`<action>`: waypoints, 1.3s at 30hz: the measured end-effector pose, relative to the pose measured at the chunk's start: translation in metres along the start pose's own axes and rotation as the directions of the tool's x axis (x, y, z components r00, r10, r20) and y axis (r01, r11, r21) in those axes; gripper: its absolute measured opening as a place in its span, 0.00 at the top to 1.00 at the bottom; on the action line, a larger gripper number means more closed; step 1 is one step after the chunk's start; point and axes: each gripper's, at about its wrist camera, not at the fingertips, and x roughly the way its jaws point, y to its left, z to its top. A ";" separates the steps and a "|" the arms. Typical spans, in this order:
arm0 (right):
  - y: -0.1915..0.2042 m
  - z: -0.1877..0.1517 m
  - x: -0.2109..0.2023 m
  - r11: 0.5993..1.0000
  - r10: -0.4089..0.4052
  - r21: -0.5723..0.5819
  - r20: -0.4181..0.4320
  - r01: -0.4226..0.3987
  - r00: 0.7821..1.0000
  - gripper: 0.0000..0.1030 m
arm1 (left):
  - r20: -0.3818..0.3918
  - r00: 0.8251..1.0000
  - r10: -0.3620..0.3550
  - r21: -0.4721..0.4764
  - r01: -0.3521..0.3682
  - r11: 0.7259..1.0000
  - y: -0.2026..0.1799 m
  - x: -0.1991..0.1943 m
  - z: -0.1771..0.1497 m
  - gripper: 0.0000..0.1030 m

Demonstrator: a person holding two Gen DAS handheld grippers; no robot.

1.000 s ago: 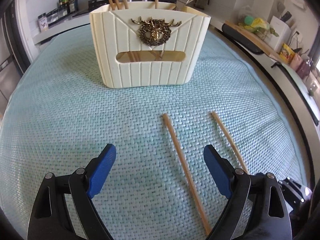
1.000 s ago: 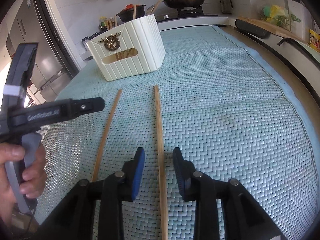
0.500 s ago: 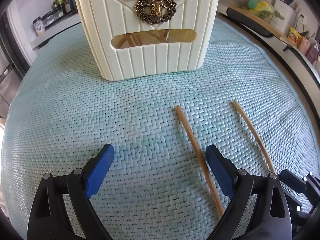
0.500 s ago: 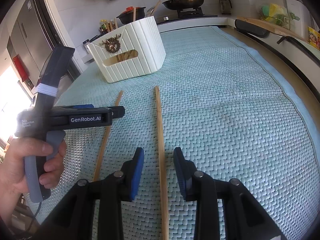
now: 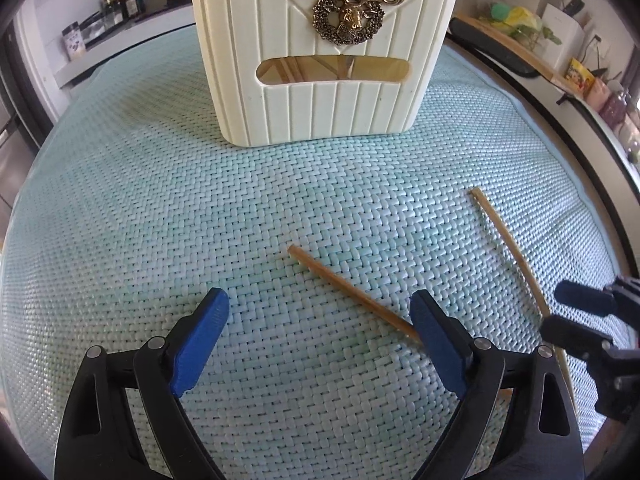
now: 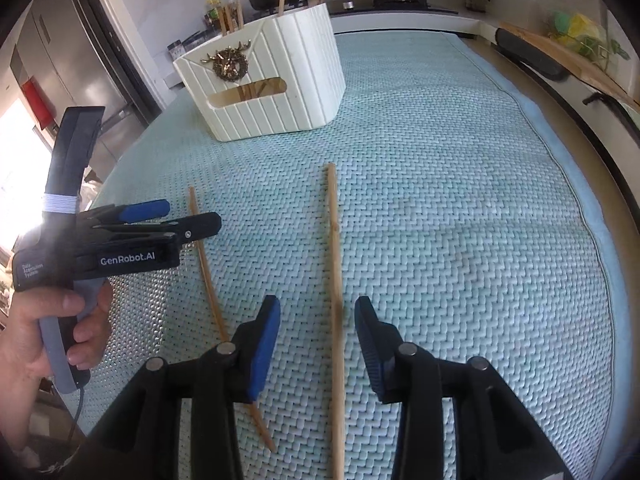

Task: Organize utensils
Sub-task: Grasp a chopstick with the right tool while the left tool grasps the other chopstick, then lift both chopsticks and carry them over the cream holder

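Two chopsticks lie loose on the woven mat (image 6: 460,200) covering the table, in front of the cream utensil holder (image 5: 320,64), which already has sticks standing in it. Left tongs (image 5: 320,344) gape wide over the left chopstick (image 5: 352,292). Right tongs (image 6: 316,344) straddle the right chopstick (image 6: 334,280), released, pads apart from it.

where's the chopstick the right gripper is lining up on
In the right wrist view, that chopstick lies on the mat between the open right gripper pads, pointing toward the holder.
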 end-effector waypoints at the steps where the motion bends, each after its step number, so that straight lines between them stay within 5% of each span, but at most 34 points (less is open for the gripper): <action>1: 0.002 0.009 0.003 1.000 -0.008 -0.023 -0.008 0.008 1.000 0.62 | -0.003 1.000 -0.004 -0.012 0.004 1.000 0.002 -0.002 -0.001 0.13; 6: 0.009 0.044 0.027 0.993 -0.053 -0.113 -0.080 0.044 0.995 0.62 | 0.008 0.998 -0.066 -0.107 0.066 0.992 0.021 -0.005 0.002 0.19; 9: 0.014 0.059 0.045 0.991 -0.043 -0.127 -0.110 0.029 0.993 0.62 | 0.009 0.999 -0.053 -0.114 0.054 0.992 0.023 -0.003 0.010 0.36; 11: 0.015 0.068 0.050 0.991 -0.051 -0.131 -0.097 0.038 0.994 0.61 | 0.002 0.998 -0.055 -0.103 0.055 0.993 0.019 -0.002 0.015 0.65; 13: 0.014 0.077 0.055 0.994 -0.044 -0.108 -0.098 0.033 0.994 0.62 | -0.013 0.998 -0.066 -0.091 0.065 0.994 0.015 -0.001 0.020 0.77; 15: 0.012 0.083 0.058 0.996 -0.039 -0.082 -0.092 0.031 0.995 0.62 | -0.018 0.997 -0.078 -0.083 0.077 0.994 0.007 -0.001 0.019 0.76; 17: 0.011 0.086 0.062 0.996 -0.048 -0.076 -0.085 0.042 0.995 0.64 | -0.004 0.998 -0.067 -0.064 0.067 0.996 -0.002 -0.003 0.014 0.63; 20: 0.014 0.096 0.068 0.993 -0.073 -0.095 -0.066 0.066 0.995 0.72 | 0.028 0.999 -0.019 -0.039 0.020 0.999 -0.016 -0.003 0.006 0.64; 22: 0.015 0.100 0.071 0.989 -0.102 -0.111 -0.058 0.095 0.993 0.94 | 0.045 0.999 -0.012 -0.021 0.013 1.000 -0.026 -0.002 0.003 0.75; 25: 0.016 0.101 0.072 0.992 -0.085 -0.101 -0.054 0.079 0.995 0.94 | 0.058 0.997 -0.058 -0.013 0.059 0.998 -0.028 -0.003 0.006 0.91; 29: 0.005 0.104 0.065 0.997 -0.039 -0.068 -0.019 0.038 0.999 0.94 | 0.079 0.992 -0.100 -0.015 0.101 0.995 -0.024 -0.009 0.011 0.98; 39: -0.014 0.105 -0.011 0.993 0.109 -0.054 0.165 -0.101 0.980 0.94 | 0.231 0.956 -0.183 -0.042 0.197 0.979 -0.001 -0.083 0.020 0.98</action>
